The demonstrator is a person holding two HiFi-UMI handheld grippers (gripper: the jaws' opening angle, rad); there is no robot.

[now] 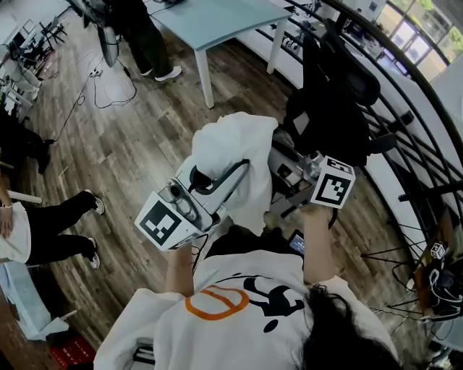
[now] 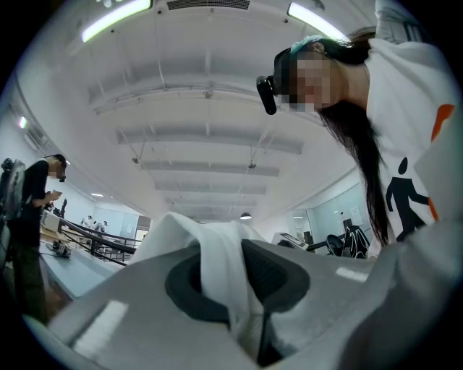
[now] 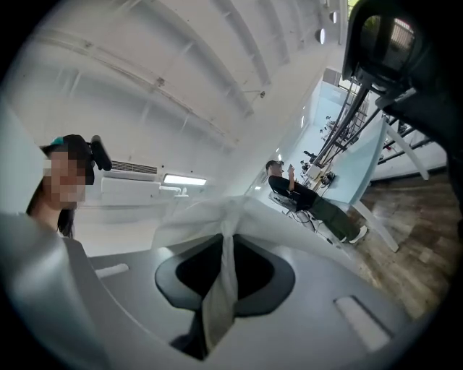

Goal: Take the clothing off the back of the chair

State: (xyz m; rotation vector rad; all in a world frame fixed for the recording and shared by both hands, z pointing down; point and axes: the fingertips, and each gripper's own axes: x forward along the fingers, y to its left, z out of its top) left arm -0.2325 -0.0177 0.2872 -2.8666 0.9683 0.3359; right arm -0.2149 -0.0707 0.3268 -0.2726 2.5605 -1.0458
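Nearest the camera, the left gripper (image 2: 233, 282) has its jaws clamped on a thick fold of the white cloth garment (image 1: 231, 152). The fabric fills the gap between the dark pads and rises above them. The right gripper (image 3: 224, 278) has its jaws nearly together on a thinner twisted strip of the same garment, which hangs down between the pads.

In the head view the garment is bunched and held up between the two grippers, in front of the person's chest and above the wooden plank floor (image 1: 145, 137). Its lower edge hangs free between the grippers.

Just beyond it, toward the right, stands the black office chair with a headrest (image 1: 340, 101). No white cloth shows on the visible part of the chair's back. The garment's right side sits close against the chair's left edge, and whether it touches there cannot be told.

Further off is a pale blue surface on white legs (image 1: 217, 18).

Assessment: both grips are made and the garment appears lifted off the chair's back, so the main step looks done. What is left is to carry the garment fully clear of the chair.
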